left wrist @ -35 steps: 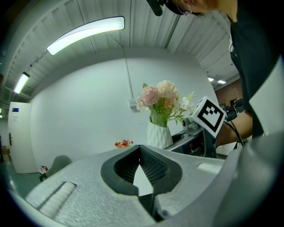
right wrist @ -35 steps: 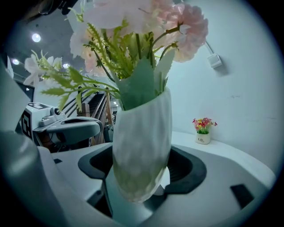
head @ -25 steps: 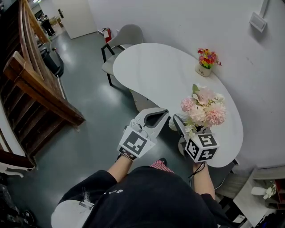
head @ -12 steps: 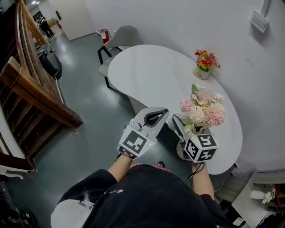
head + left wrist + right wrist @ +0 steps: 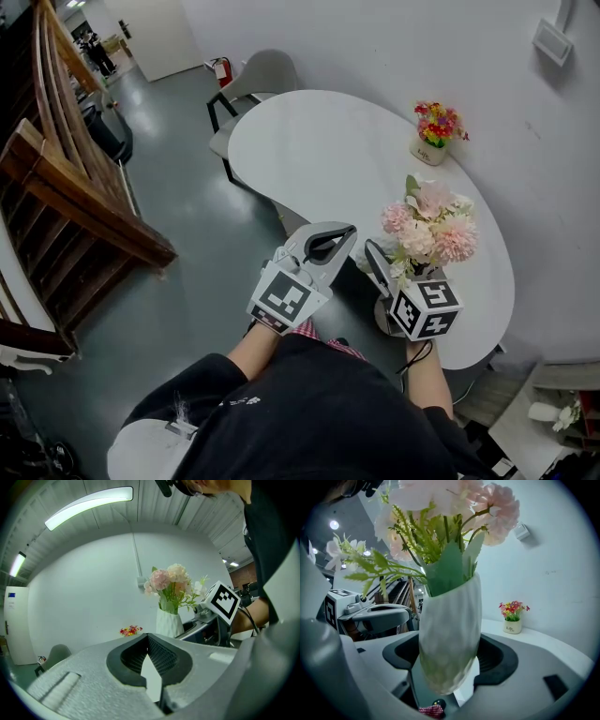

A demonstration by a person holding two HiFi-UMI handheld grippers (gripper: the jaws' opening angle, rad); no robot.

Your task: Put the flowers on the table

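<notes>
A bunch of pink and cream flowers (image 5: 429, 230) stands in a white ribbed vase (image 5: 449, 630). My right gripper (image 5: 398, 269) is shut on the vase's body, one pad on each side, and holds it upright near the white table's (image 5: 328, 150) front edge. In the right gripper view the vase's base hangs free between the pads. To its left, my left gripper (image 5: 345, 232) is shut, with nothing between its fingers. The left gripper view also shows the vase (image 5: 168, 623) and flowers (image 5: 171, 581), just to that gripper's right.
A small pot of colourful flowers (image 5: 436, 127) sits at the table's far edge by the white wall. A grey chair (image 5: 262, 80) stands at the table's far end. A wooden stair rail (image 5: 84, 197) runs along the left, over grey floor (image 5: 187, 281).
Almost nothing differs. Both grippers and the vase have drifted a few pixels to the right, and the grip on the vase is the same.
</notes>
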